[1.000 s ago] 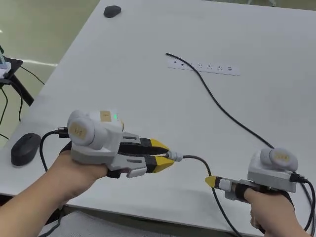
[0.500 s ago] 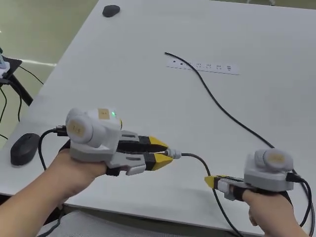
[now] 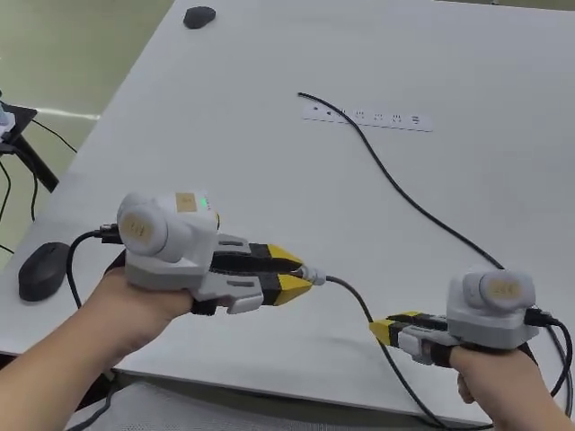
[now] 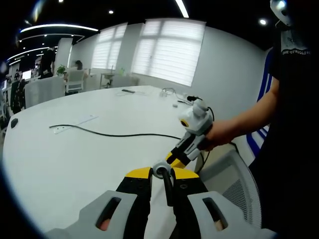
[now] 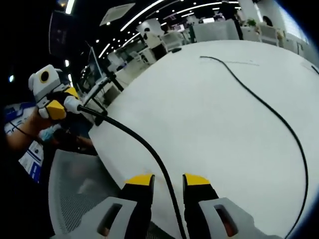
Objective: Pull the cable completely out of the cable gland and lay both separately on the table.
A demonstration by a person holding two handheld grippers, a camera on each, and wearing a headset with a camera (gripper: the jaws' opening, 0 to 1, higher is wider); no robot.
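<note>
My left gripper (image 3: 304,275) is shut on the small grey cable gland (image 3: 312,274), which sits between its yellow fingertips (image 4: 140,173) as the gland (image 4: 162,170). From the gland a black cable (image 3: 350,296) curves to my right gripper (image 3: 381,330), which is shut on it near the table's front edge. In the right gripper view the cable (image 5: 149,149) runs up from between the jaws of the right gripper (image 5: 168,180) to the left gripper (image 5: 60,105). The right gripper (image 4: 194,130) is ahead in the left gripper view.
A long stretch of the black cable (image 3: 404,202) crosses the white table (image 3: 225,135) past a white power strip (image 3: 368,117). A dark mouse (image 3: 199,16) lies at the far edge and another mouse (image 3: 40,269) at the near left. A mesh chair (image 5: 75,194) is below the table edge.
The two grippers have drawn slightly further apart, and the cable stretch between them is a little longer and straighter. Both grips are unchanged.
</note>
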